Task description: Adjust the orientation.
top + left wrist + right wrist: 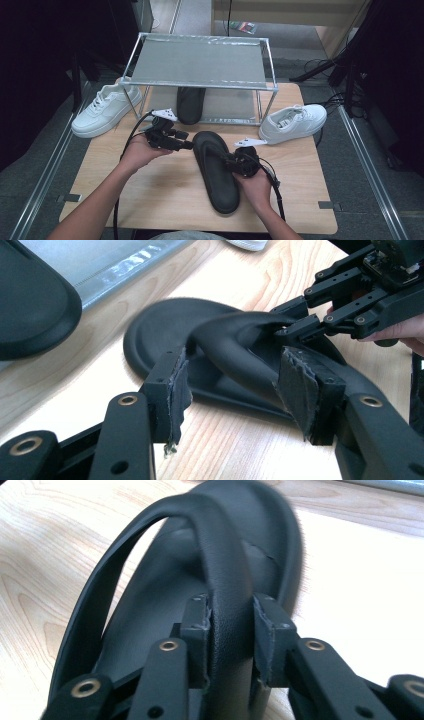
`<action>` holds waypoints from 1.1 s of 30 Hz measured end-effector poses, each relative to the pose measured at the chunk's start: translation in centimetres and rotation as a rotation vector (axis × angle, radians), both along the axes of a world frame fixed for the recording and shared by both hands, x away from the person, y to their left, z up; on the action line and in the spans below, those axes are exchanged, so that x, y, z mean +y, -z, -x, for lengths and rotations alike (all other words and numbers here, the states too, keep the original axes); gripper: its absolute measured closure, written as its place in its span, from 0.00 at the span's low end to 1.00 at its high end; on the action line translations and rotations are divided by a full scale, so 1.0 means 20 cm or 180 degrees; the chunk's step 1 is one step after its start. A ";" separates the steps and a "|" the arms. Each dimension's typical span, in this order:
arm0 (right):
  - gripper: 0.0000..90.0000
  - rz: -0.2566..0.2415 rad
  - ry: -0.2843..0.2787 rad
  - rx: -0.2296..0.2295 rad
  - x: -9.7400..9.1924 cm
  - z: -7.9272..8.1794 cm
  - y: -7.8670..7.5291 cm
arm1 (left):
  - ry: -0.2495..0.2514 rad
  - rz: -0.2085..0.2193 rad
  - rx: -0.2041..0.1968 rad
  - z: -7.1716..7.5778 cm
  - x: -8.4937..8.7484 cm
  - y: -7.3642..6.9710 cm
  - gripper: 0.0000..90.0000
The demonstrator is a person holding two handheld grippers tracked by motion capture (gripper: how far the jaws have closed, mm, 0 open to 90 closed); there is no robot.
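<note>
A black flip-flop point(216, 175) lies sole down in the middle of the wooden table point(160, 200), toe towards the rack. My right gripper point(228, 161) comes in from its right side, and in the right gripper view the pads point(197, 625) press on both sides of the thick black strap point(225, 555). My left gripper point(188, 145) hovers at the flip-flop's toe end on the left. Its jaws stand wide apart in the left gripper view point(235, 385), with the strap point(235, 340) just beyond them and touching neither pad. The right gripper point(295, 317) also shows there, clamped on the strap.
A metal wire rack point(200, 62) stands at the back of the table, with a second black flip-flop point(190, 104) under it. One white sneaker point(105, 110) sits left of the rack and another point(292, 122) right of it. Cables trail from both grippers.
</note>
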State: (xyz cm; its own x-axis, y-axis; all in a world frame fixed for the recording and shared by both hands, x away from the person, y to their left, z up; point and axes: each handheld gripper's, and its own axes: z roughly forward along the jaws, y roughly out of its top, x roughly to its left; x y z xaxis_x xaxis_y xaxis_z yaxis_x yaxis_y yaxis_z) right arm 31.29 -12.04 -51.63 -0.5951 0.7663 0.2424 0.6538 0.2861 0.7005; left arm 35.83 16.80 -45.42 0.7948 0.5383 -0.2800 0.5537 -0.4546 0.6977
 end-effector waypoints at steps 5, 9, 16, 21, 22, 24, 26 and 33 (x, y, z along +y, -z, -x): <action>0.81 0.0005 0.0025 -0.0007 -0.01 -0.01 -0.01 | 0.0002 0.0036 -0.0008 -0.03 0.00 -0.05 0.51; 0.81 -0.0014 0.0073 0.0011 -0.02 -0.02 -0.03 | 0.0014 0.0038 -0.0052 -0.06 -0.01 -0.10 0.52; 0.81 -0.0048 0.0134 0.0059 -0.06 -0.05 -0.08 | 0.0127 -0.0021 -0.0193 -0.13 0.00 -0.20 0.67; 0.81 -0.0049 0.0166 0.0043 -0.07 -0.09 -0.12 | 0.0165 -0.0039 -0.0237 -0.19 0.01 -0.27 0.82; 0.81 -0.0054 0.0183 0.0044 -0.08 -0.10 -0.13 | 0.0167 -0.0039 -0.0251 -0.22 0.02 -0.30 0.84; 0.81 -0.0056 0.0203 0.0021 -0.09 -0.12 -0.14 | 0.0178 -0.0023 -0.0250 -0.25 0.03 -0.33 0.89; 0.81 -0.0050 0.0245 0.0023 -0.10 -0.14 -0.15 | 0.0177 -0.0005 -0.0250 -0.29 0.04 -0.37 0.94; 0.81 -0.0033 0.0331 -0.0002 -0.12 -0.21 -0.18 | 0.0135 -0.0095 -0.0377 -0.39 0.05 -0.48 1.00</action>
